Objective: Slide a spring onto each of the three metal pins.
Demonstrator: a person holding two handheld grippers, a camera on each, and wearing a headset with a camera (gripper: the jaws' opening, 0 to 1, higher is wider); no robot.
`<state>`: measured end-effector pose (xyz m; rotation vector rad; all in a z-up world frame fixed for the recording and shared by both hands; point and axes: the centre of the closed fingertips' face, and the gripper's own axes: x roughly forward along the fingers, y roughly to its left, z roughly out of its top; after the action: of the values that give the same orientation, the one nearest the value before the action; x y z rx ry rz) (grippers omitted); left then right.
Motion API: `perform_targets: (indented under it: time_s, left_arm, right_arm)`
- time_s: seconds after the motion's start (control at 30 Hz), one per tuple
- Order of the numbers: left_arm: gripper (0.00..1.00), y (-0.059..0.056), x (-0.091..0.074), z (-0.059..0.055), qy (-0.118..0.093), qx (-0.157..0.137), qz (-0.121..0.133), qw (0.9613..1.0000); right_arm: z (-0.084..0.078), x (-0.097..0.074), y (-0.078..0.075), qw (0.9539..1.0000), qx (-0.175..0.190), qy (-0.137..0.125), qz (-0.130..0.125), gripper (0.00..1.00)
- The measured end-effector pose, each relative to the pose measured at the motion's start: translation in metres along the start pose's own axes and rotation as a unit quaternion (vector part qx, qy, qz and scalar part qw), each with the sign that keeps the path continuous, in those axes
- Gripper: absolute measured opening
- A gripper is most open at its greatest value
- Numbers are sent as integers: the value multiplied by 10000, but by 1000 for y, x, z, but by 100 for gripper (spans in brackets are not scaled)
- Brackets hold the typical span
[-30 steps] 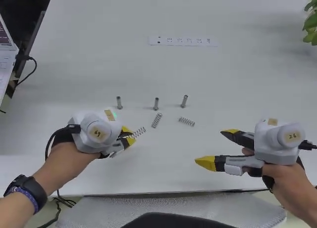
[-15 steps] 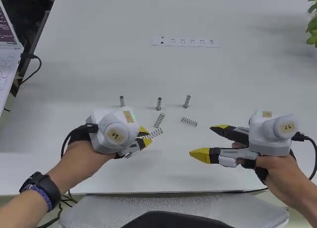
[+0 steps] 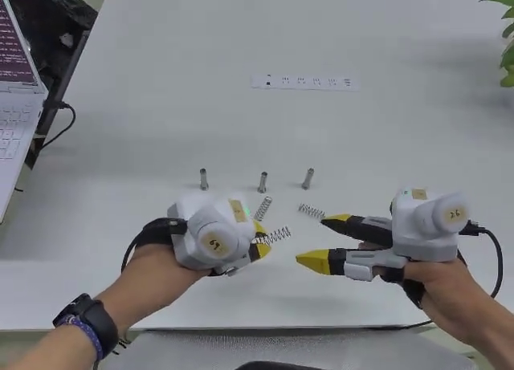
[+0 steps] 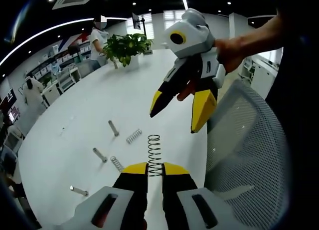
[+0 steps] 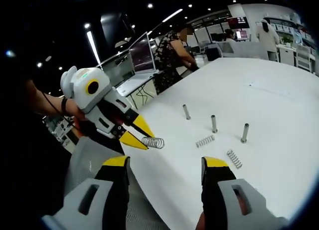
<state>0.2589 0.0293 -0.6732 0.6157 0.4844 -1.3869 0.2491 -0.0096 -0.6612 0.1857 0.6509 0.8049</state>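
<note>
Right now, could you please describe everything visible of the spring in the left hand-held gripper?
The spring is a slim coil of bare, silvery wire, seemingly metal. The left hand-held gripper pinches one end between its yellow tips. The rest juts straight forward, far end free, pointing toward the open right hand-held gripper.

Table is smooth matt white, the pins on it look like bare dull-shiny metal, and the spring pinched in the left gripper is thin bright metal wire. That one and the right gripper are satin white plastic with matt yellow-and-black jaws. Chair is grey mesh cloth.
</note>
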Motion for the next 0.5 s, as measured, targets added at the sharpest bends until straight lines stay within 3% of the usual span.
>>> perform_targets:
  time_s: [0.5]
  left_arm:
    - [2,-18,3,13,2,525,-111,9986]
  right_arm:
    - [4,10,14,9991,127,-149,375,32]
